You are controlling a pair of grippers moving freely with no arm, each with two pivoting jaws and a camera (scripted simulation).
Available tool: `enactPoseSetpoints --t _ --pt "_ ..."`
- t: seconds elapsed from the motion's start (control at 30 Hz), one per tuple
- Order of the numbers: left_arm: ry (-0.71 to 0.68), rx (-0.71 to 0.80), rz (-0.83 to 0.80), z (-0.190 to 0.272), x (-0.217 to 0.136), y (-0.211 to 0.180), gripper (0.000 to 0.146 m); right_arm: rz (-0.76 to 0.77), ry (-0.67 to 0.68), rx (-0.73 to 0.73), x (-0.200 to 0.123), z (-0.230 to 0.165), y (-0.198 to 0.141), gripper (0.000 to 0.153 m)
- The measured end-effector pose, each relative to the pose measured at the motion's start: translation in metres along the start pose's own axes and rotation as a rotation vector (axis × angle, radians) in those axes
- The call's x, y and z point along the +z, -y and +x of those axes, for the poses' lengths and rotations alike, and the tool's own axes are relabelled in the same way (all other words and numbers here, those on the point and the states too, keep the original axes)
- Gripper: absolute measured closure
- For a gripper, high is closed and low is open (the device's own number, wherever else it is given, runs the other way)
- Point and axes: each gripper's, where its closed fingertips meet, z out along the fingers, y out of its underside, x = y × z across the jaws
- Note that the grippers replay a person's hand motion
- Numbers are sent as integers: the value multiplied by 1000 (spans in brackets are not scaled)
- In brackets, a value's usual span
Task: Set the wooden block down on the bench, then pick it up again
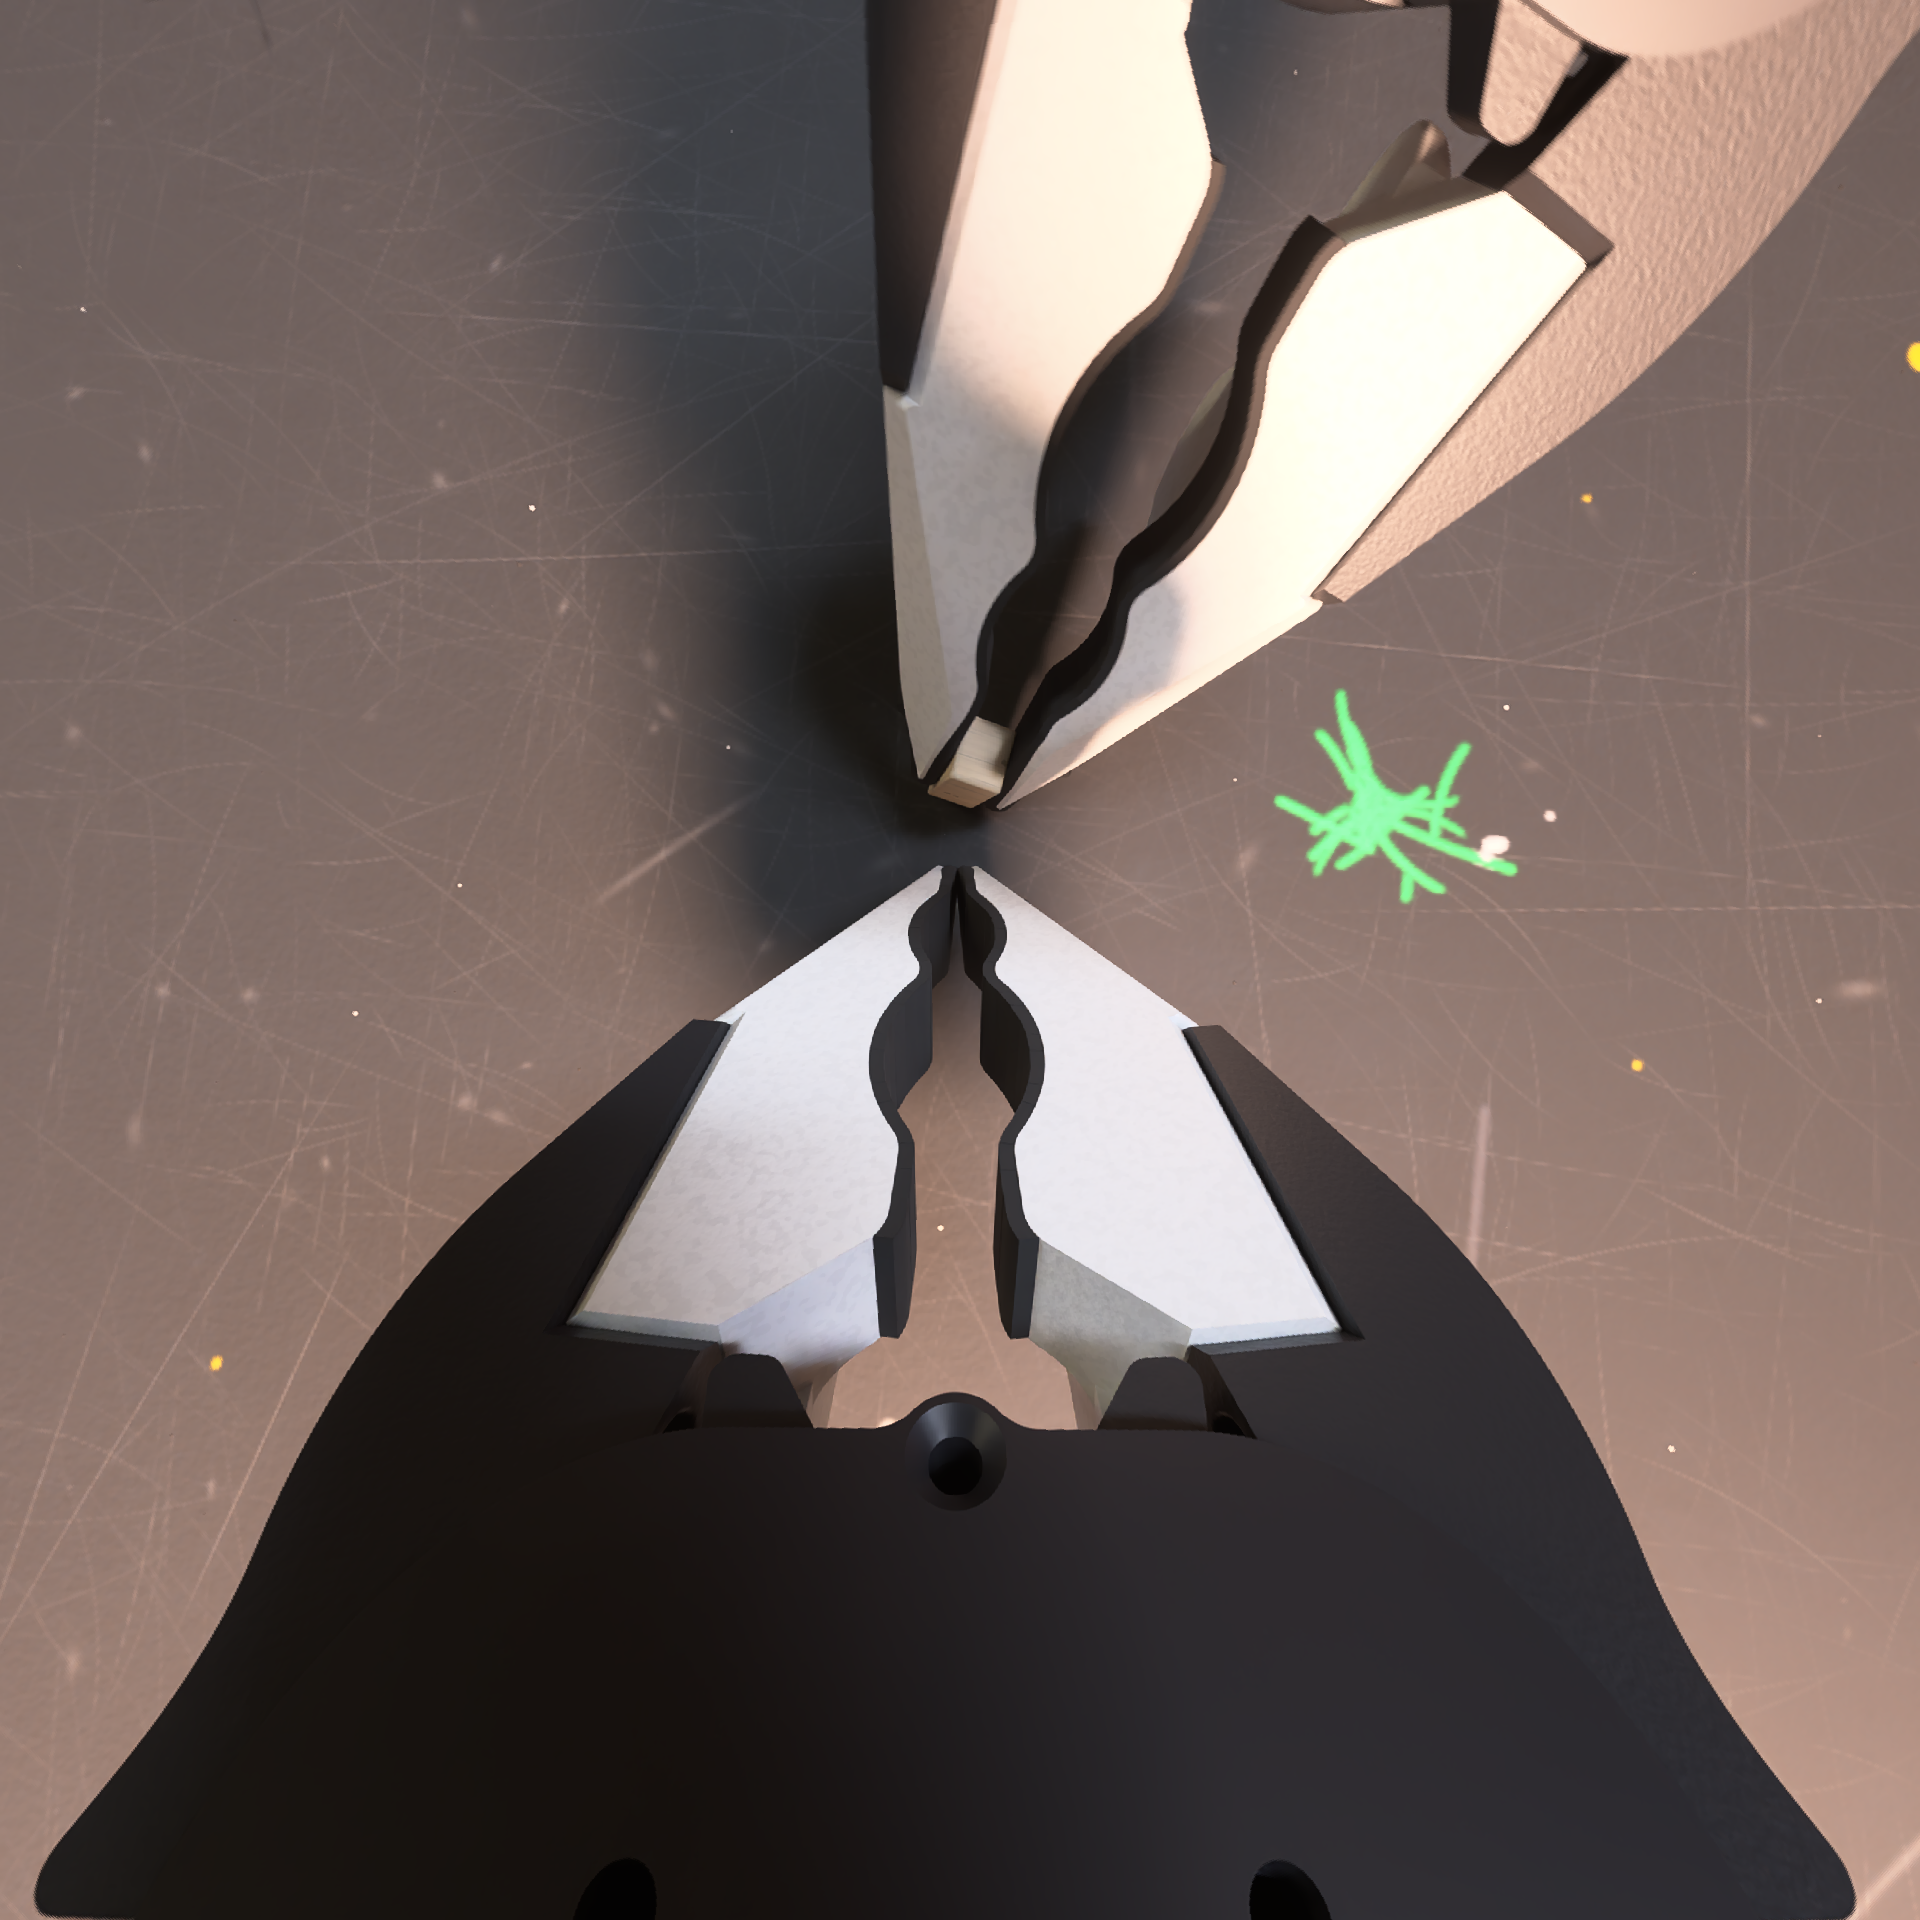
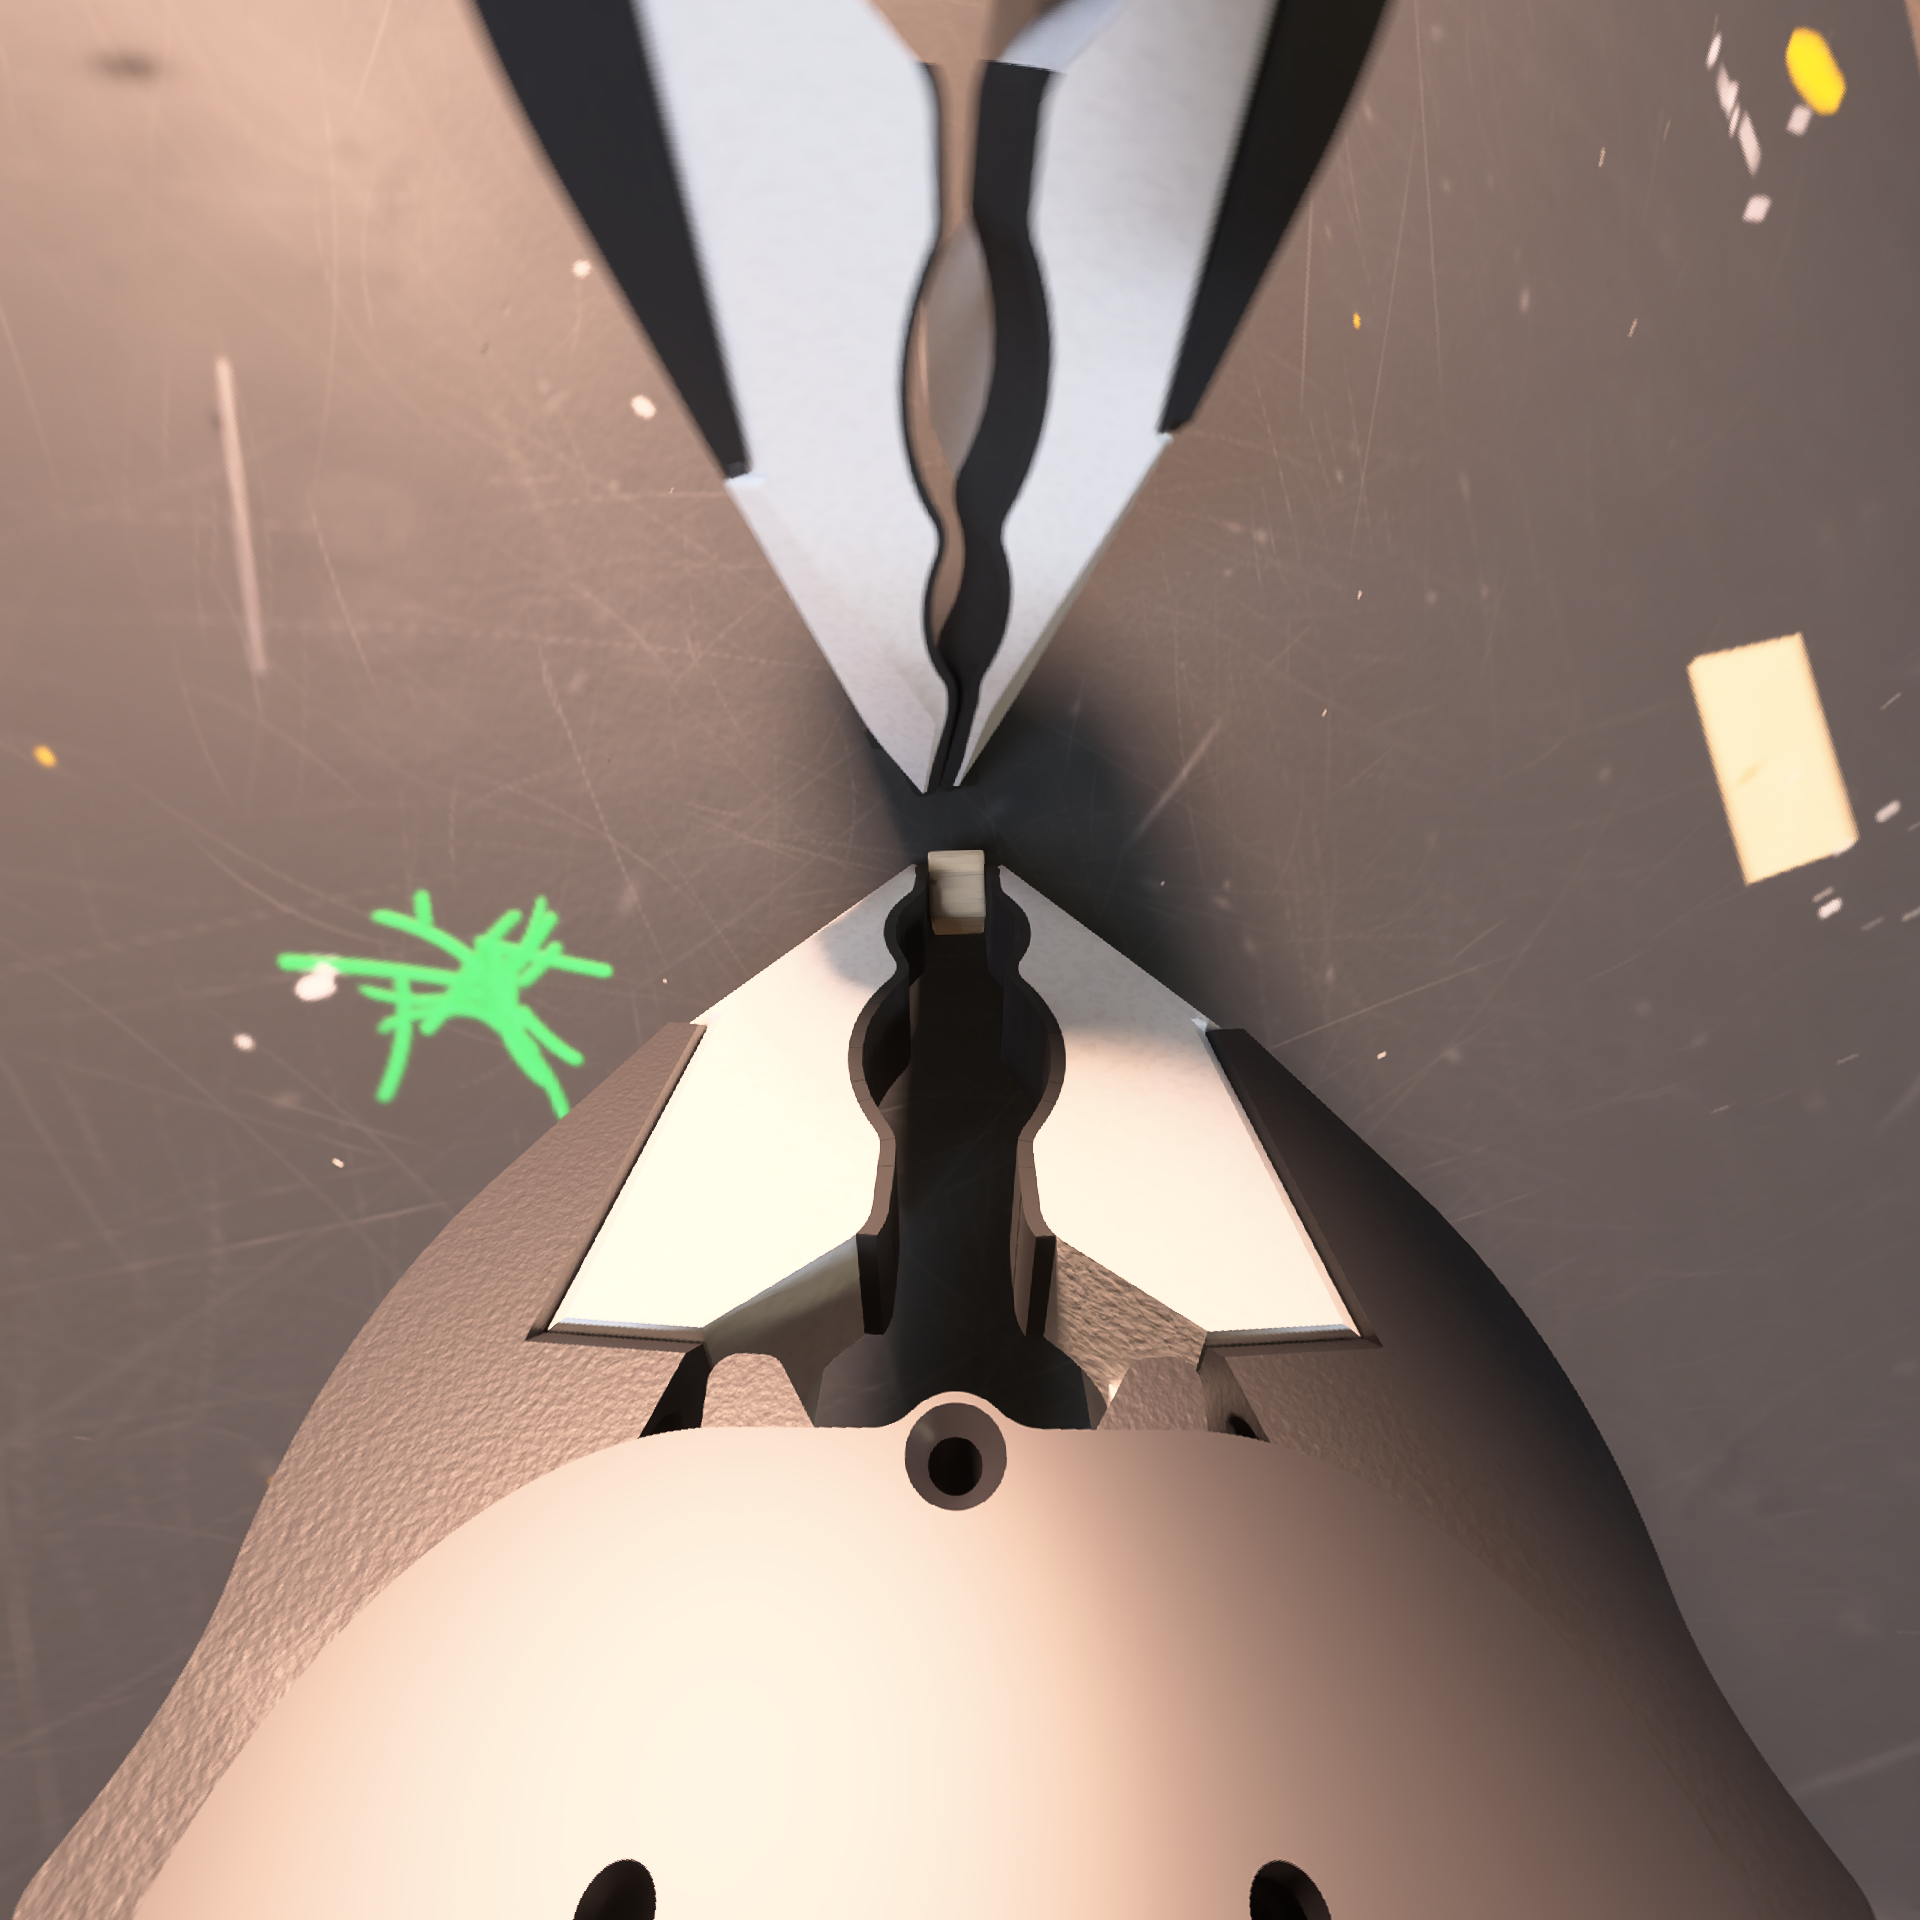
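Observation:
A small pale wooden block [image 2: 956, 889] sits pinched between the fingertips of my right gripper [image 2: 957, 883], the one with the beige body, close above the scratched brown bench [image 2: 312, 520]. It also shows in the left wrist view [image 1: 972, 771], held at the tip of the right gripper [image 1: 969, 774] that reaches in from the top. My left gripper [image 1: 956, 878], with the black body, is shut and empty, its tips just short of the block. In the right wrist view the left gripper [image 2: 951, 774] points in from the top, tip to tip with mine.
A green scribble mark [image 1: 1382, 810] lies on the bench to the right of the tips in the left view; it also shows in the right view [image 2: 468, 987]. A pale rectangular patch [image 2: 1771, 758] and small yellow and white specks dot the surface.

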Motion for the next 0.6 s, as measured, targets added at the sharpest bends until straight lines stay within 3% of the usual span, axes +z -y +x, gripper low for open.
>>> enactPoseSetpoints --t 0.1,0.3,0.53,0.6 --pt "-7 -8 9 0 0 0 146 10 -35 -107 0 -1 1 143" --pt "-9 5 14 1 0 1 146 83 48 9 -6 3 2 143" --pt "-77 32 41 7 -3 4 146 61 139 56 -23 10 -6 143" --pt "-90 33 68 7 -9 7 139 62 164 66 -24 11 -6 143"
